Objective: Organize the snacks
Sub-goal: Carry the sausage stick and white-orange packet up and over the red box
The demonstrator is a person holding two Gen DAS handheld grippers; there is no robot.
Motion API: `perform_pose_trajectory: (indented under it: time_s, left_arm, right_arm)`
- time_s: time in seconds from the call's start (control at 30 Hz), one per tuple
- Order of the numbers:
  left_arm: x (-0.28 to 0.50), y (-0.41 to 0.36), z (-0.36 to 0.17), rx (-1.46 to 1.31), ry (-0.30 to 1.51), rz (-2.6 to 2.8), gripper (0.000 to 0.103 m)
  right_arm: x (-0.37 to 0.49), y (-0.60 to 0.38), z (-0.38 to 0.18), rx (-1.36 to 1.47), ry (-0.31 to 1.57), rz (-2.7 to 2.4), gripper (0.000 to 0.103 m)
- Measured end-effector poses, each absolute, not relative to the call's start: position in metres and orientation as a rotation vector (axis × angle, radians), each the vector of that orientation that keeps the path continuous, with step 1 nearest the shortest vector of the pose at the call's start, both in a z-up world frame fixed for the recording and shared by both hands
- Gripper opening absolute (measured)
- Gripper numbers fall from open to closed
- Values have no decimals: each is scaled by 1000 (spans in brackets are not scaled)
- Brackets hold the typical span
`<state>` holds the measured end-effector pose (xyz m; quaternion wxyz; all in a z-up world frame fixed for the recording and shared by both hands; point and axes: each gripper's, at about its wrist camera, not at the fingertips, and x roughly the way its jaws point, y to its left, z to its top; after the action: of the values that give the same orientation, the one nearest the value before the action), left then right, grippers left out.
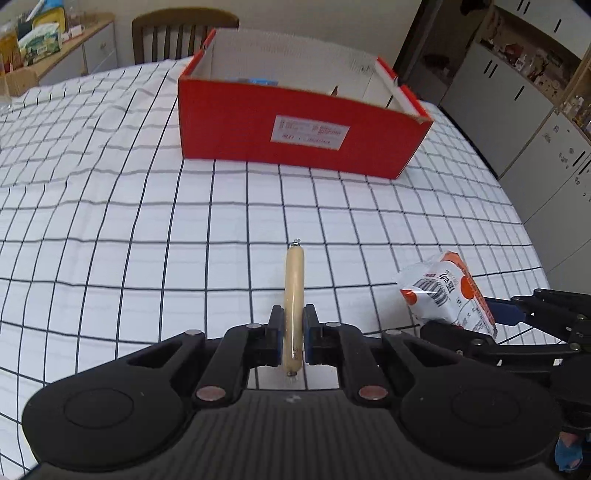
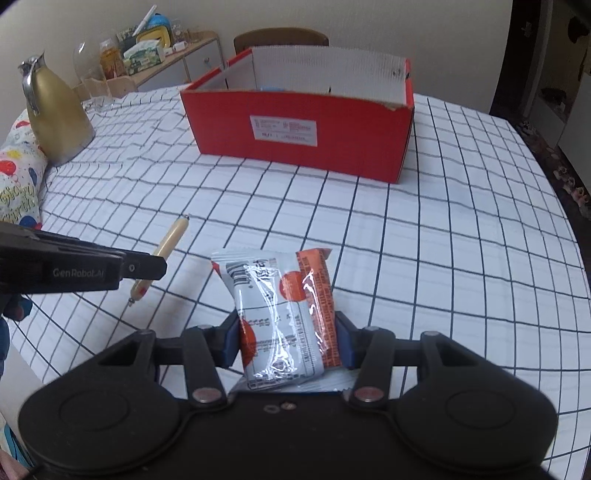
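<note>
Left hand-held gripper (image 1: 293, 334) clamped on a sausage stick (image 1: 294, 295), right hand-held gripper (image 2: 288, 338) gripping a snack packet (image 2: 280, 317), checked-cloth worktop (image 1: 147, 240) beneath, red box (image 1: 295, 125) ahead, chair (image 1: 177, 33) and cabinets (image 1: 535, 122) beyond.

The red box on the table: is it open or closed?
Open. The red box has no lid on top, and its white inner walls show; something blue lies inside.

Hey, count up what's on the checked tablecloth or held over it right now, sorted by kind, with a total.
Sausage sticks: 1, the sausage stick in the left gripper
Snack packets: 1, the snack packet in the right gripper
Boxes: 1, the red box
Jugs: 1, the gold jug
Total: 4
</note>
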<state>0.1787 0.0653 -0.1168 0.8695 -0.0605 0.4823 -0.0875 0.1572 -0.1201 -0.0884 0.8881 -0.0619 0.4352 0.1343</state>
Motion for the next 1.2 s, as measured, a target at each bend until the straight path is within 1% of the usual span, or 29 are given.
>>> perform_pose_trajectory:
  time_s: [0.4,1.0,1.2]
  left_arm:
    - [189,56,-77,-112,910,-202,10]
    - [237,51,-31,-84,786,-224,10]
    - [258,52,-21,-88,769,-220,10]
  right_arm:
    - [165,-121,-47,-89,794,274,49]
    - [207,-117,2,-99,667,254,49]
    - [225,-112,13,-101,635,239,49]
